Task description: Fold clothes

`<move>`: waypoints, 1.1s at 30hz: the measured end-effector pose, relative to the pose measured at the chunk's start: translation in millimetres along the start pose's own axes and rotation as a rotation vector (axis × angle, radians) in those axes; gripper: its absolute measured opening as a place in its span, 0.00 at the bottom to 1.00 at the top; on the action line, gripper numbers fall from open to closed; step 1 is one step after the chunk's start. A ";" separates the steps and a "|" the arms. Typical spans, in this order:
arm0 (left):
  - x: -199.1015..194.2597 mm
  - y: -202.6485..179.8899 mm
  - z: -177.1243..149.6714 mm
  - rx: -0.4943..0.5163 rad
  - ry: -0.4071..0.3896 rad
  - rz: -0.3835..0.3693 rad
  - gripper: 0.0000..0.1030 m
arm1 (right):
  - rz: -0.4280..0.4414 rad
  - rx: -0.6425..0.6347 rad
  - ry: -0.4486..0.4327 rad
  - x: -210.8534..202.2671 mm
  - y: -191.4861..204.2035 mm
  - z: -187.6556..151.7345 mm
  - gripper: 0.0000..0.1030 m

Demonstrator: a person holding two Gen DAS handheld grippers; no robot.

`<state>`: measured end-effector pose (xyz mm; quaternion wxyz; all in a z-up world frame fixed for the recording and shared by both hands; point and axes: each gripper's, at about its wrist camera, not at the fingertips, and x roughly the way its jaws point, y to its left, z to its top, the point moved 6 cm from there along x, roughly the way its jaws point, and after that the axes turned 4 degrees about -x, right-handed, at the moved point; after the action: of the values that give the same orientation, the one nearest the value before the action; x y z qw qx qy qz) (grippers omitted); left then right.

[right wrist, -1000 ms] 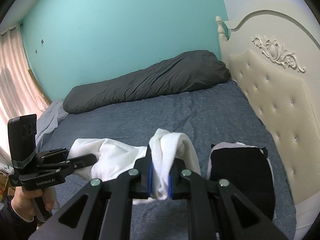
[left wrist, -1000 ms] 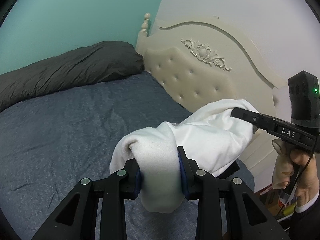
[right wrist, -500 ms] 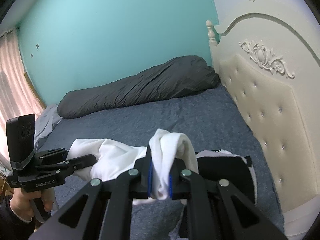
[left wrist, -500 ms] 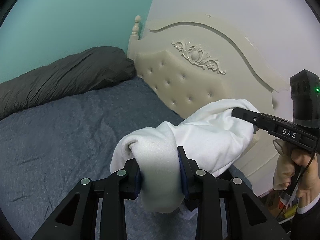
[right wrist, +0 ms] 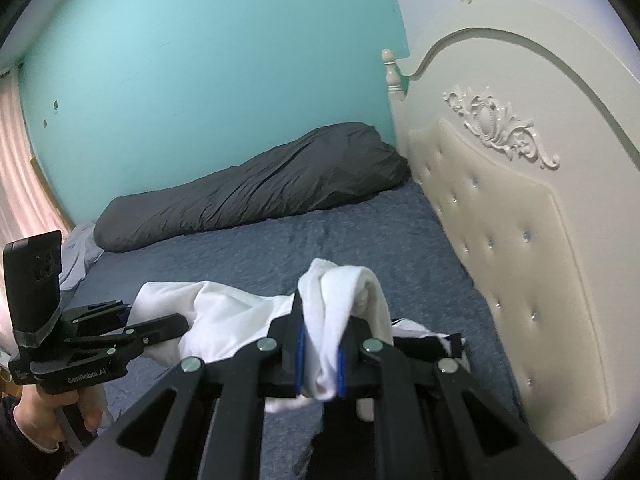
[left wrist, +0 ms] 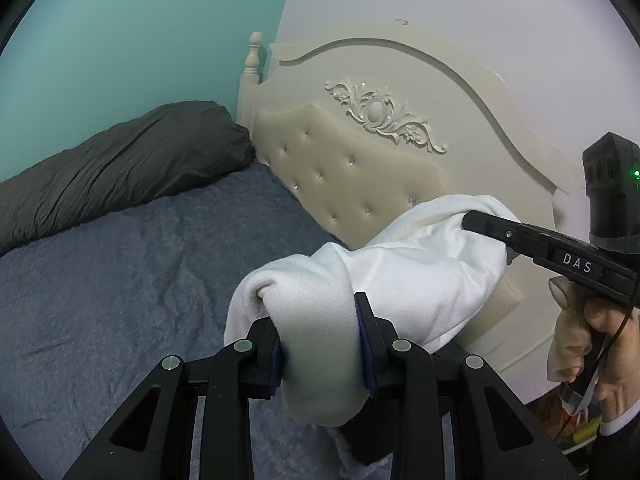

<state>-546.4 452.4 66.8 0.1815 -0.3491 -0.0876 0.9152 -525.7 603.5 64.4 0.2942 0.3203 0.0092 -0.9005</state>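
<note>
Blue-grey quilted bedspread (right wrist: 328, 240) covered the bed, dark grey duvet roll (right wrist: 256, 192) against the teal wall (right wrist: 200, 60), cream tufted headboard (left wrist: 360, 184) with carved scrollwork on the right, pink curtain (right wrist: 16, 168) at far left. Readable text: "DAS" on the right gripper (right wrist: 320, 360) body, "GenRoboLAI" (roughly) on the left gripper (left wrist: 320, 344). Both grippers were hand-held, tilted downward over the bed; a bare hand (left wrist: 600, 344) gripped the right handle. White garment (left wrist: 400, 276) hung bunched between them above the bed, left jaws clamped on a thick fold, right jaws nearly closed on a thin one. A black-and-white folded item (right wrist: 424, 344) lay beneath.
</note>
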 end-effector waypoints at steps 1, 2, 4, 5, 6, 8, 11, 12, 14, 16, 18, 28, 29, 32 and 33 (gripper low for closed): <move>2.7 -0.6 1.8 -0.001 -0.002 -0.001 0.32 | -0.004 0.001 -0.002 1.6 -5.1 2.2 0.10; 6.5 -2.1 5.3 -0.002 -0.004 -0.002 0.32 | -0.009 0.002 -0.004 3.4 -10.3 4.7 0.10; 14.3 -5.7 14.3 -0.004 -0.008 -0.009 0.32 | -0.019 0.000 -0.011 6.6 -18.7 11.0 0.10; 18.0 -7.6 19.5 -0.005 -0.009 -0.013 0.32 | -0.020 0.006 -0.016 7.7 -23.9 15.5 0.10; 19.9 -8.4 24.6 -0.004 -0.015 -0.013 0.32 | -0.023 0.009 -0.021 9.0 -28.3 19.7 0.10; 22.8 -10.6 33.9 0.002 -0.026 -0.014 0.32 | -0.035 0.005 -0.030 10.3 -36.6 29.7 0.10; 28.4 -13.9 48.3 0.001 -0.046 -0.017 0.32 | -0.050 -0.003 -0.044 11.9 -47.4 46.2 0.10; 32.3 -14.6 52.4 -0.005 -0.050 -0.018 0.32 | -0.057 -0.007 -0.048 12.9 -50.7 50.8 0.10; 39.5 -16.0 55.4 -0.012 -0.052 -0.022 0.32 | -0.070 -0.011 -0.055 15.8 -58.2 59.5 0.10; 48.2 -17.3 57.7 -0.017 -0.053 -0.024 0.32 | -0.083 -0.013 -0.057 19.8 -64.4 62.3 0.10; 56.8 -18.5 58.6 -0.014 -0.055 -0.022 0.32 | -0.093 -0.007 -0.057 25.9 -74.3 63.3 0.10; 93.4 -27.5 35.6 0.000 -0.029 -0.011 0.32 | -0.129 -0.017 -0.050 49.3 -103.5 43.5 0.10; 96.9 -28.3 30.4 -0.003 -0.018 -0.015 0.32 | -0.128 -0.017 -0.048 50.6 -106.3 38.5 0.10; 104.4 -32.1 11.3 0.004 0.009 -0.011 0.32 | -0.120 -0.003 -0.027 54.2 -115.4 17.9 0.10; 105.9 -32.2 6.5 -0.006 0.013 0.003 0.32 | -0.117 0.000 -0.016 54.6 -117.1 11.2 0.10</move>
<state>-615.1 523.4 16.6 0.1797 -0.3558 -0.0884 0.9129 -628.8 669.4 21.4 0.2411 0.3119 0.0253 -0.9187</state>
